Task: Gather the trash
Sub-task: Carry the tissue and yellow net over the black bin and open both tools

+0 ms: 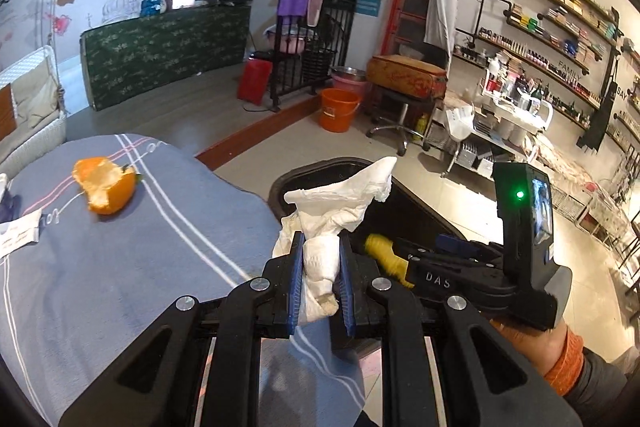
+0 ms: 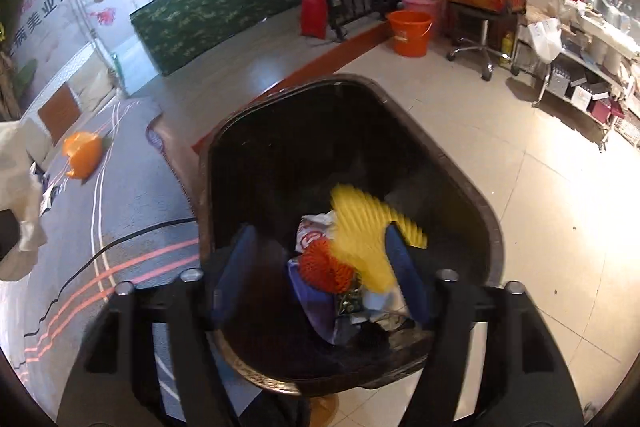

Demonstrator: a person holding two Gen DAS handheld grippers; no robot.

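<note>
Left gripper (image 1: 320,267) clamped on a crumpled white tissue (image 1: 336,203), held at the table's edge just beside the black trash bin (image 2: 472,195). Right gripper (image 2: 320,267) over the bin mouth, jaws wide apart, gripping nothing; blurred yellow foam net (image 2: 364,227) loose between the blue pads (image 2: 404,267), above an orange net (image 2: 324,263) and wrappers inside. Farther back on the grey striped tablecloth (image 1: 140,267), an orange peel (image 1: 106,185). Beyond, on the floor, an orange bucket (image 1: 338,109).

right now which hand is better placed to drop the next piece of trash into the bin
Left. Its tool is shut on the crumpled tissue right at the black bin. The right tool stands open over the bin with the yellow wrapper loose between its fingers.
</note>
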